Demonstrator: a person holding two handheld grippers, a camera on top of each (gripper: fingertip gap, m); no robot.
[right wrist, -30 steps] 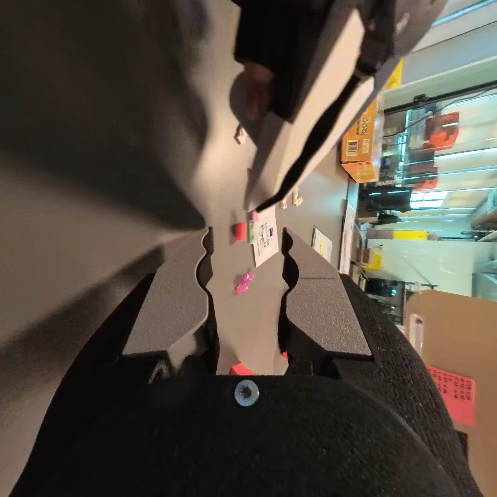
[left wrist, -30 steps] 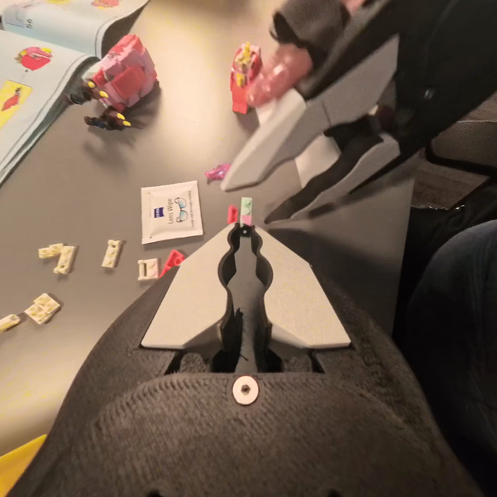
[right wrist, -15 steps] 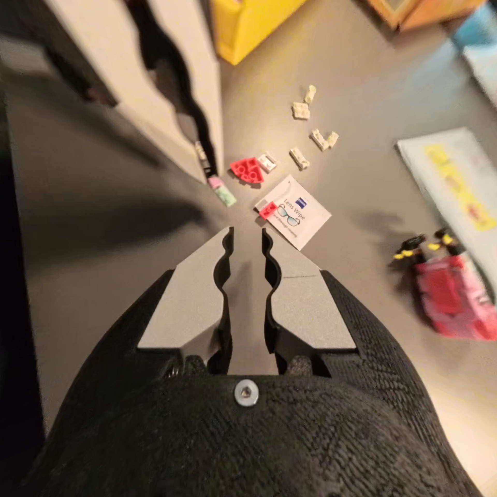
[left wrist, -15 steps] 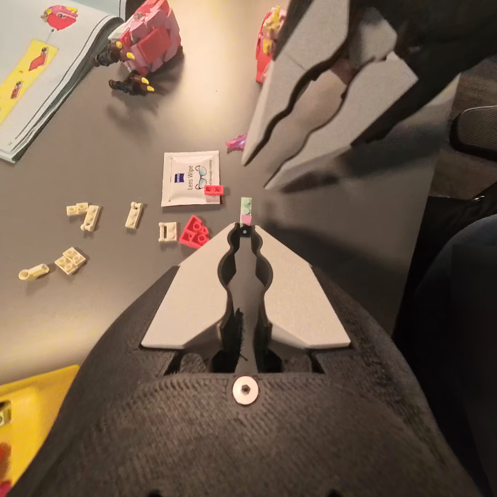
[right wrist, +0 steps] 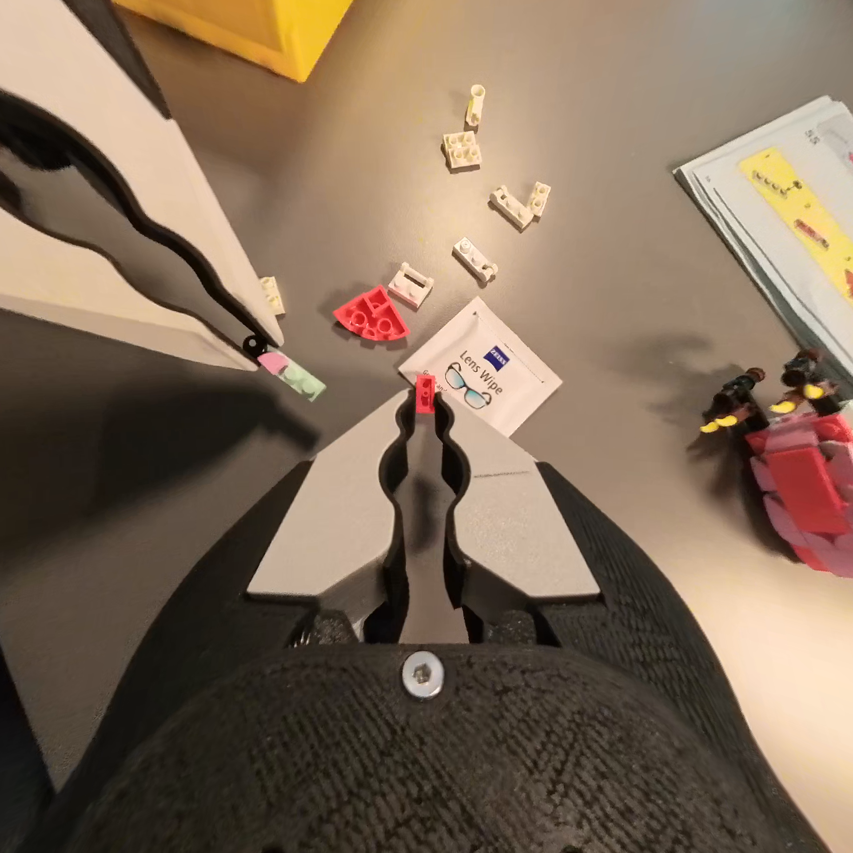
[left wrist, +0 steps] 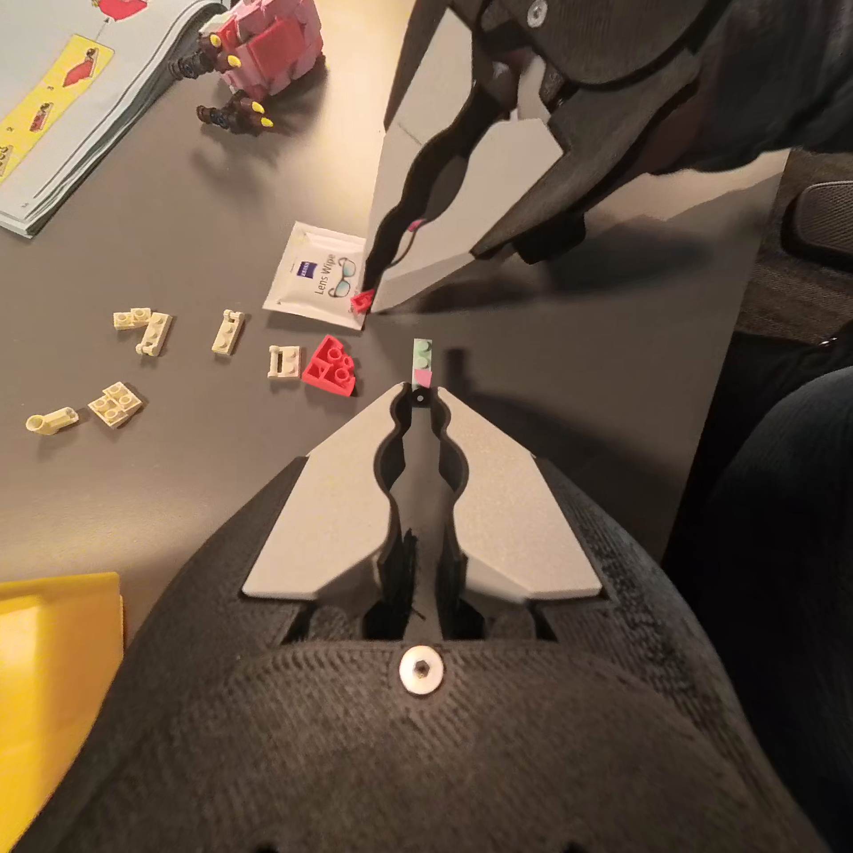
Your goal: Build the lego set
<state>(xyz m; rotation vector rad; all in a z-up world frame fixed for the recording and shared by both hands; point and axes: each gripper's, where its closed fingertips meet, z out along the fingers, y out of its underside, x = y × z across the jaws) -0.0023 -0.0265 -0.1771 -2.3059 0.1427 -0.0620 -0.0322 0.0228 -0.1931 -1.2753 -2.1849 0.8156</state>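
Red plate [right wrist: 425, 393], a small two-stud brick piece, sits clamped at the tips of the right gripper [right wrist: 423, 402], its long axis running along the fingers and pointing forward toward the wipe sachet [right wrist: 480, 369] (upright on its edge, underside showing). The left gripper [left wrist: 420, 398] has its jaws closed on a black piece with a hole, from which a mint strip [left wrist: 422, 359] with a pink tile at its near end sticks straight out ahead, held above the desk [left wrist: 577, 378].

The desk is a plain grey-brown surface; its right edge shows in the left wrist view, with a dark chair part beyond. Loose on it lie a red wedge plate [left wrist: 330, 366], several cream pieces [left wrist: 228, 331] in a scattered row, and a white sachet that the right gripper's tips hover just over. Farther off stands a red-and-pink brick model [left wrist: 270, 48] with dark clawed legs, beside an open instruction booklet [left wrist: 60, 115]. A yellow container [right wrist: 240, 32] sits at the desk's near corner; its contents cannot be seen.
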